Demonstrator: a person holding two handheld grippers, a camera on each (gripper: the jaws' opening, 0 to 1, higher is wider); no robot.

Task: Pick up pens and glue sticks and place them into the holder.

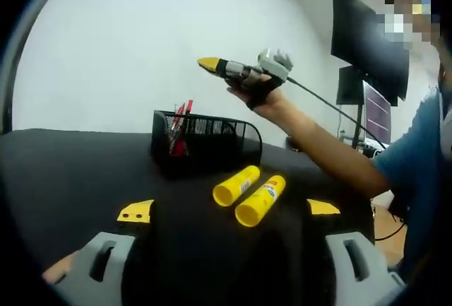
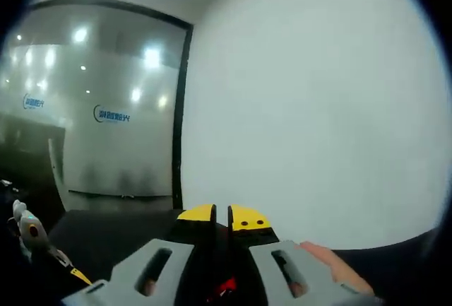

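In the left gripper view, my left gripper [image 1: 229, 210] was low over the black worktop [image 1: 63, 172], its jaws standing wide apart and holding nothing. Between the yellow tips lay two yellow glue sticks [image 1: 248, 194], side by side and touching, both pointing away toward the holder [image 1: 206, 140]. The holder was a black mesh basket just behind them, with red pens [image 1: 179, 128] standing in its left corner. How many pens were there, I could not tell.

Above the holder my right gripper [image 1: 209, 63] was held up in the air by my hand [image 1: 258, 92], with a thin cable trailing from it. In the right gripper view, its jaws were closed almost together, with only a narrow slit between the yellow tips. Something red showed low between the jaws, but it was too small and cut off to say what it was.

Behind the worktop was a plain white wall [image 1: 141, 44]. Dark monitors [image 1: 371, 41] stood at the right, partly behind my arm.
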